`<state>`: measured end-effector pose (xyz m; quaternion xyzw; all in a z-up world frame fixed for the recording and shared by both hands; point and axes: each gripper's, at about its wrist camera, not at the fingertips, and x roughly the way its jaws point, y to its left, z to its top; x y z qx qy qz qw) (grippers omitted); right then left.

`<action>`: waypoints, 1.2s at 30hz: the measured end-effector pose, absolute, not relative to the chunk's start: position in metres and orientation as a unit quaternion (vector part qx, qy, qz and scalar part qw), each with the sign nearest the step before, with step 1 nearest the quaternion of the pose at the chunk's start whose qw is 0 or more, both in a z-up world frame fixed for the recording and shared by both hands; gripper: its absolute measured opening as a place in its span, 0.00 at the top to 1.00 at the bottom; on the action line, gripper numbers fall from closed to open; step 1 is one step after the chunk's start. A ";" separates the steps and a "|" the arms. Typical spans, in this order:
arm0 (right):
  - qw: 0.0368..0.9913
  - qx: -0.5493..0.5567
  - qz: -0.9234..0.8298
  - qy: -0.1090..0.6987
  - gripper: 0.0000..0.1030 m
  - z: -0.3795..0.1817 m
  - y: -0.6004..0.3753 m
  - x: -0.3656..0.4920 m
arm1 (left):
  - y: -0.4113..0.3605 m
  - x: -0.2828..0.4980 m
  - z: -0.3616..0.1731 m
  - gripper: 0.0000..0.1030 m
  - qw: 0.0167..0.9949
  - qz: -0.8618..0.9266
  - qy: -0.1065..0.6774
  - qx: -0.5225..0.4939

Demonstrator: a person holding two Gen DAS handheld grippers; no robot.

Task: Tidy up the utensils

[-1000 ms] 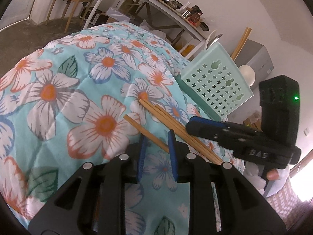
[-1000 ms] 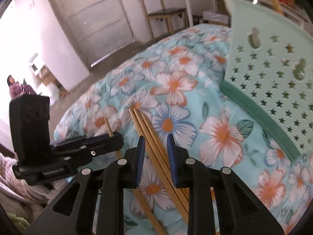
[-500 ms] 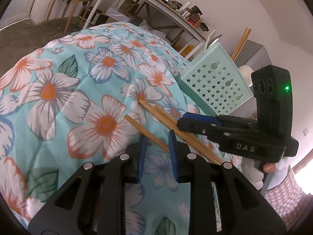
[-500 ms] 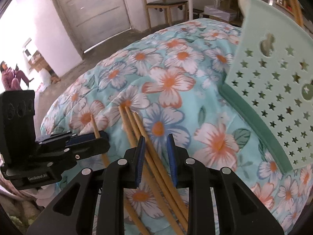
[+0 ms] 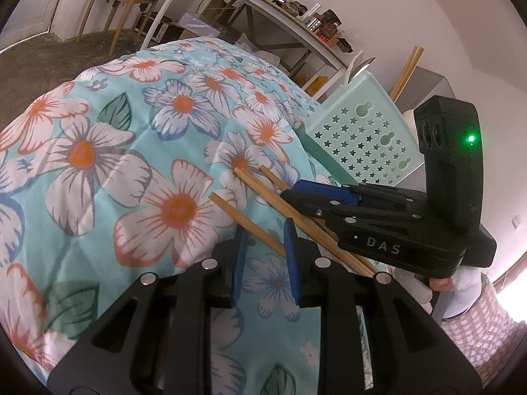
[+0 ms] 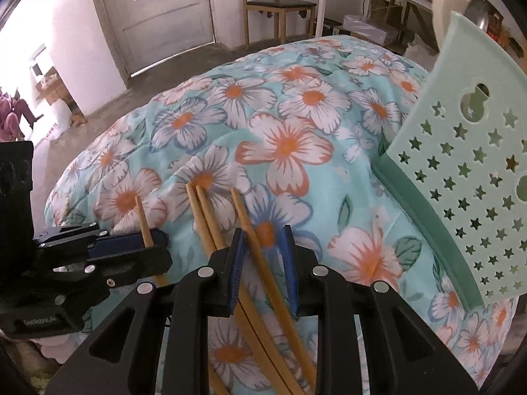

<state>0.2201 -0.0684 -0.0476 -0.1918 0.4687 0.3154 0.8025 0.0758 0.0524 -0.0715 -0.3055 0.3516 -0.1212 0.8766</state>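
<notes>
Several wooden chopsticks [image 6: 210, 223] lie on a floral quilt [image 6: 290, 144]. One lone chopstick [image 5: 247, 223] runs between the fingers of my open left gripper [image 5: 265, 250]. My open right gripper [image 6: 263, 253] straddles another chopstick [image 6: 253, 230], with two more just to its left. In the left wrist view the right gripper [image 5: 296, 194] sits over the chopstick bundle. In the right wrist view the left gripper [image 6: 154, 243] is at the lone chopstick [image 6: 143, 220]. A mint green utensil holder [image 6: 471, 177] with star holes stands to the right.
The holder [image 5: 362, 138] holds a spoon, a white utensil and two chopsticks [image 5: 405, 69]. Behind the bed are a wooden chair [image 6: 276, 6], a long white table [image 5: 263, 10] with clutter and a door [image 6: 158, 13].
My right gripper has moved forward along the chopstick bundle, so one chopstick now lies between its fingers. My left gripper has barely moved.
</notes>
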 end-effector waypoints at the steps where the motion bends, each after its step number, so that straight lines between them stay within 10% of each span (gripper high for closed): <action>1: 0.805 -0.191 0.315 0.465 0.78 -0.048 -0.067 0.220 | 0.052 0.076 -0.071 0.78 0.877 -0.121 0.352 -0.305; 23: 0.937 0.047 0.235 0.255 0.94 0.088 -0.211 0.175 | 0.057 0.070 -0.056 0.81 0.876 -0.110 0.360 -0.300; 36: 0.949 0.133 0.209 0.195 0.94 0.097 -0.279 0.152 | 0.074 0.059 0.065 0.96 0.909 -0.174 0.246 -0.288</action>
